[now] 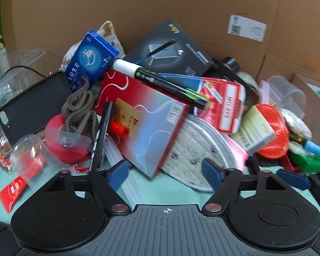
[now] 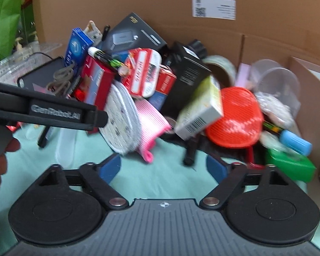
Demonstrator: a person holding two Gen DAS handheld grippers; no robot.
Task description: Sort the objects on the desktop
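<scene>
Backdrop: a brown cardboard wall [image 1: 160,6] with a white shipping label [image 1: 247,28] closes off the far side of your work area; a pale teal cloth [image 2: 170,181] covers the desk. Heap, centre: a black charger box [image 1: 168,49] leans against the cardboard; below it, a red-and-blue gradient box [image 1: 145,123] lies tilted with a black-and-white marker [image 1: 160,85] resting across its upper edge. To the left, a black phone case [image 1: 32,104], a blue medicine box [image 1: 91,57] and a grey strap [image 1: 79,111]. To the right, a round quilted pad [image 1: 194,155], an orange textured paddle [image 2: 234,117] and a pale green carton [image 2: 200,108]. Front left, a clear plastic cup [image 1: 32,155] on its side. Your left gripper [image 1: 166,175] sits wide open just short of the gradient box's lower corner, its blue pads [image 1: 119,175] on either side, holding nothing. Your right gripper [image 2: 164,170] is likewise spread wide and empty, over bare cloth, with the pink-edged pad [image 2: 147,128] and green carton just ahead of it.
</scene>
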